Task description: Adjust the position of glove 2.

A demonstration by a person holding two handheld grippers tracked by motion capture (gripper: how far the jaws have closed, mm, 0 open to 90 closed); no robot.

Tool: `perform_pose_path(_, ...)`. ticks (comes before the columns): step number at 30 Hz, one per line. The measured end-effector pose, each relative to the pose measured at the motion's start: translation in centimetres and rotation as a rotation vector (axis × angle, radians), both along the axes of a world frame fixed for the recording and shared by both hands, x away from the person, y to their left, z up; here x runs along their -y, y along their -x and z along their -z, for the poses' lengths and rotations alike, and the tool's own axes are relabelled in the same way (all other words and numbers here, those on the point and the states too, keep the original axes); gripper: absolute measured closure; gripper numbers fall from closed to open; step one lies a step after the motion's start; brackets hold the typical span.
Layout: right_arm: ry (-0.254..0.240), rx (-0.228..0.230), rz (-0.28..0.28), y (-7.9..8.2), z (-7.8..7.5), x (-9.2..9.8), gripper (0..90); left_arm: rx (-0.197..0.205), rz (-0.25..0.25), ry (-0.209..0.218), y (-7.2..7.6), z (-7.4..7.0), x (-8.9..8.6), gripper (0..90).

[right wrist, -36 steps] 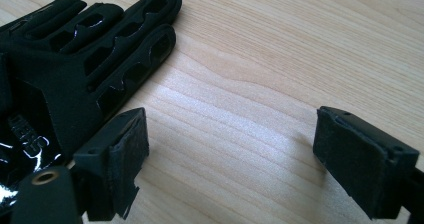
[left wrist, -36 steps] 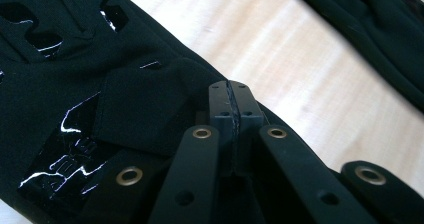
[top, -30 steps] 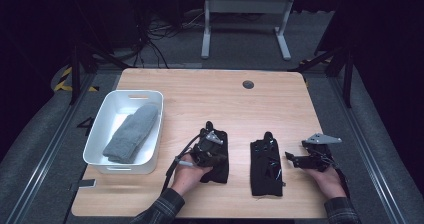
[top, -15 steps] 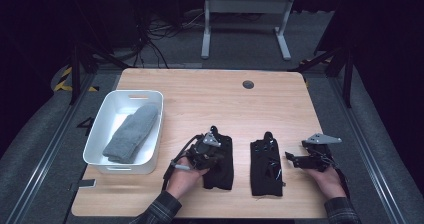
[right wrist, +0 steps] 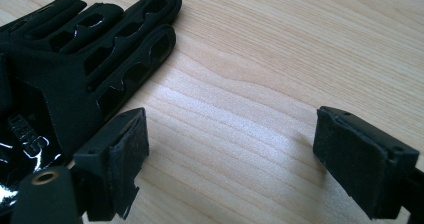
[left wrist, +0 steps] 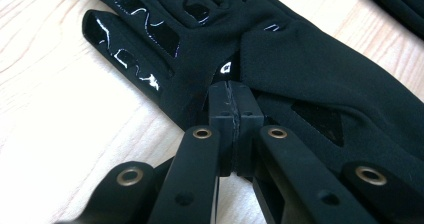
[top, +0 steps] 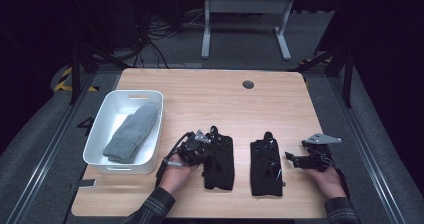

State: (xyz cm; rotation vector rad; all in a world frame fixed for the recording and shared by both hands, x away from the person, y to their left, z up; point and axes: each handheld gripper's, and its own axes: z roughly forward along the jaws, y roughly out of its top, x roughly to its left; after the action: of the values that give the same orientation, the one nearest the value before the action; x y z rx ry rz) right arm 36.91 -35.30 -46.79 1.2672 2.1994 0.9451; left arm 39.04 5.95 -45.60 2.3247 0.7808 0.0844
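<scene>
Gloves: two, black, flat on table (top: 200,91), side by side, fingers away from person, long axes near-to-far. Left glove (top: 219,160) pinched at edge by left gripper (left wrist: 232,101), jaws together on fabric. Right glove (top: 265,163) just beside right gripper (right wrist: 227,149), jaws apart, empty. One white bin (top: 97,143), one grey mitten (top: 131,133) inside.

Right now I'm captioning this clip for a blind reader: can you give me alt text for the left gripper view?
The left gripper has its two black jaws shut together, pinching the fabric of a black glove near the palm. The glove lies flat on a light wooden table, its glossy-patterned fingers pointing away toward the top left.
</scene>
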Motion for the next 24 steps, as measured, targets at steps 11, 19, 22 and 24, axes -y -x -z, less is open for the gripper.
perform_pose_path(11,0.000,0.000,0.000,0.0,0.0,0.0,15.0,0.005,0.064,0.027,0.7,0.2,2.4,90.0)
perform_pose_path(19,0.000,0.000,0.001,0.0,0.0,0.0,15.0,0.021,0.045,0.064,0.6,0.5,3.6,89.8)
perform_pose_path(22,0.000,0.000,0.000,0.0,0.0,0.0,15.0,0.013,0.044,0.083,0.6,0.5,3.4,88.2)
perform_pose_path(24,0.000,0.000,0.000,0.0,0.0,0.0,15.0,0.027,0.019,0.089,0.6,0.2,3.1,72.0)
